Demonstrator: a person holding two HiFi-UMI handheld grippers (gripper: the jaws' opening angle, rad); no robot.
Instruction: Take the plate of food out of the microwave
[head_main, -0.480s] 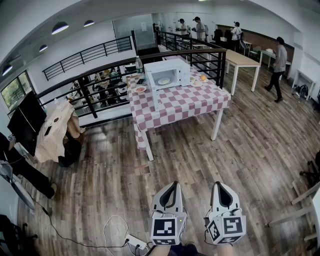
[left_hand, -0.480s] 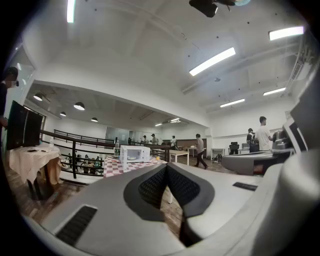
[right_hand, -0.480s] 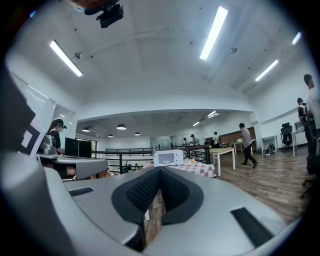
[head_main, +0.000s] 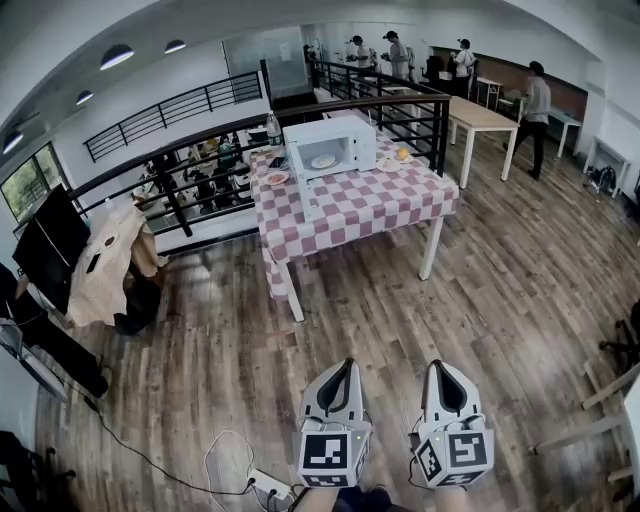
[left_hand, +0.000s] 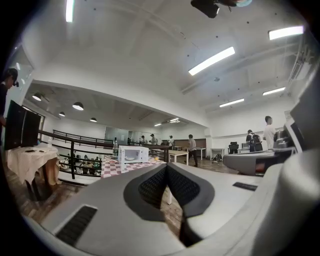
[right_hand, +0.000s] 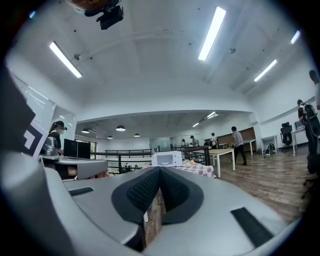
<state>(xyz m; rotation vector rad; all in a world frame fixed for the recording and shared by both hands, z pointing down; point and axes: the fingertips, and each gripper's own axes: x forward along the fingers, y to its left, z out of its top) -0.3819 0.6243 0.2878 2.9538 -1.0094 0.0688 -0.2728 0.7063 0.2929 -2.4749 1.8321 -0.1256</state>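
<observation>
At my 7 o'clock the left gripper (head_main: 346, 366) is closed tight on nothing, held low and level since there is nothing within reach to grasp. At 5 o'clock the right gripper (head_main: 438, 366) matches it, jaws together and empty. Both point toward 12 o'clock, where the microwave (head_main: 335, 130) sits on the checked table (head_main: 390, 205), well apart from me across the wood floor (head_main: 400, 300). Its door (head_main: 304, 185) hangs open, so the plate of food (head_main: 323, 160) shows inside. I judge the approach comes 1st; the jaws need opening only at the table.
</observation>
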